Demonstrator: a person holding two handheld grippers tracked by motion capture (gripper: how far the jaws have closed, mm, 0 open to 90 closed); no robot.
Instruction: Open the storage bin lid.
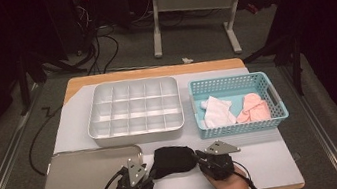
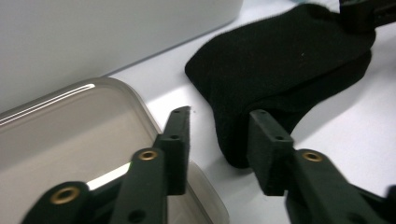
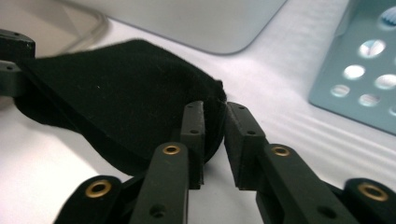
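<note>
Nearest the desk's front edge, two hands come in from below, each holding a gripper. The left gripper point(image 1: 143, 171) sits at the left end of a black sock point(image 1: 174, 160), and the right gripper point(image 1: 202, 159) sits at the sock's right end, so the sock lies stretched between the two on the white mat point(image 1: 266, 155) that covers the desk point(image 1: 153, 71).

In the left gripper view the jaws stand apart and released: one pad point(image 2: 180, 140) hovers over the rim of the flat metal tray point(image 2: 70, 135), the other rests against the near edge of the sock point(image 2: 280, 60) without pinching it, and bare mat shows between them.

In the right gripper view the jaws are only slightly parted. The edge of the sock point(image 3: 116, 93) lies in the narrow gap, against the left pad point(image 3: 194, 126); whether the pads actually press on the cloth cannot be told, as a slit of light shows between them.

Just left of the sock, the flat tray point(image 1: 89, 184) lies at the desk's front left corner. Farther back, in the middle, stands a metal box divided into many compartments point(image 1: 133, 111). To its right is a light blue basket point(image 1: 235, 83) holding a white sock point(image 1: 218, 111) and a pink sock point(image 1: 254, 108) side by side.
</note>
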